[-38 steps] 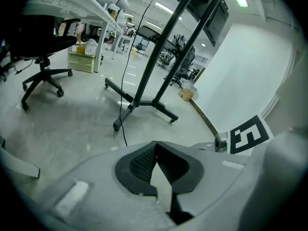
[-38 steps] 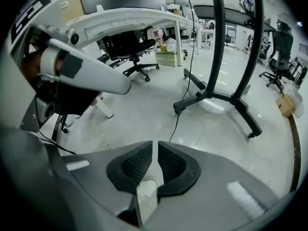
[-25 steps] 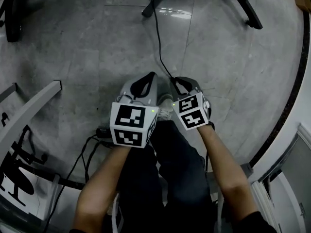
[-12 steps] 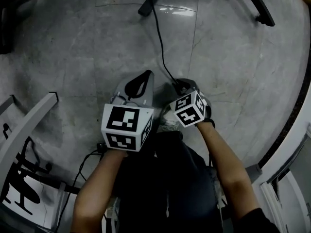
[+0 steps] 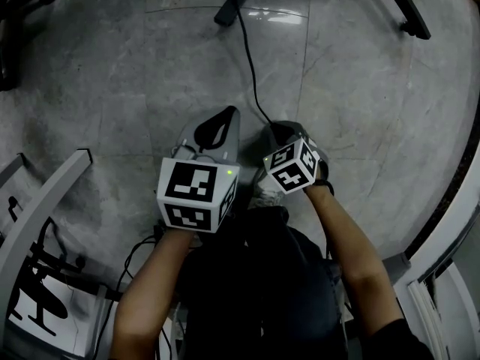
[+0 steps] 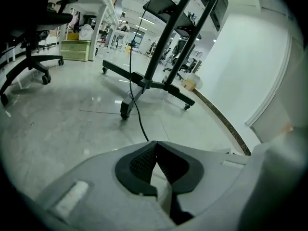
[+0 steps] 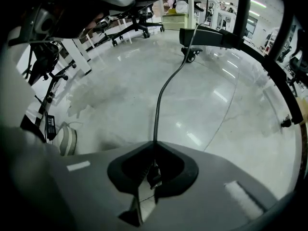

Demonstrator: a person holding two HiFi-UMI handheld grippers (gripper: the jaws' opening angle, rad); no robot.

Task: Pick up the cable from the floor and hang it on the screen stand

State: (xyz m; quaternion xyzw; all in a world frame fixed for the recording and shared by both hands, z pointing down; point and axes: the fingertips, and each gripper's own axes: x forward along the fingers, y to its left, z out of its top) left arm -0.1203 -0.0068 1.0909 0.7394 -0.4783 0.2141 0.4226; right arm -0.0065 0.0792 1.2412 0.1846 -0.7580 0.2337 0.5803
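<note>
**Right gripper clamped on the cable end, left gripper closed on nothing**

The right gripper [image 7: 154, 144] has its jaws pressed together on the black cable [image 7: 166, 91]. The cable's end sits between the dark pads, and the cord comes out at the jaw tips. From there it runs ahead of this gripper over the grey floor [image 7: 110, 95], bending a little to the right. It reaches the wheeled foot of the black screen stand [image 7: 208, 36], well in front. Whether the stretch nearest the jaws lies on the floor or hangs above it cannot be told.

The left gripper [image 6: 155, 143] holds nothing. Its jaws meet tip to tip, and only floor shows through the small gap lower down. In its own view the cable comes down from the screen stand ahead and drops out of sight behind the jaw tips.

In the head view the two grippers are close side by side, with the left gripper's tips slightly further forward. The cable passes just to the right of the left gripper and ends in the right gripper's jaws.
</note>
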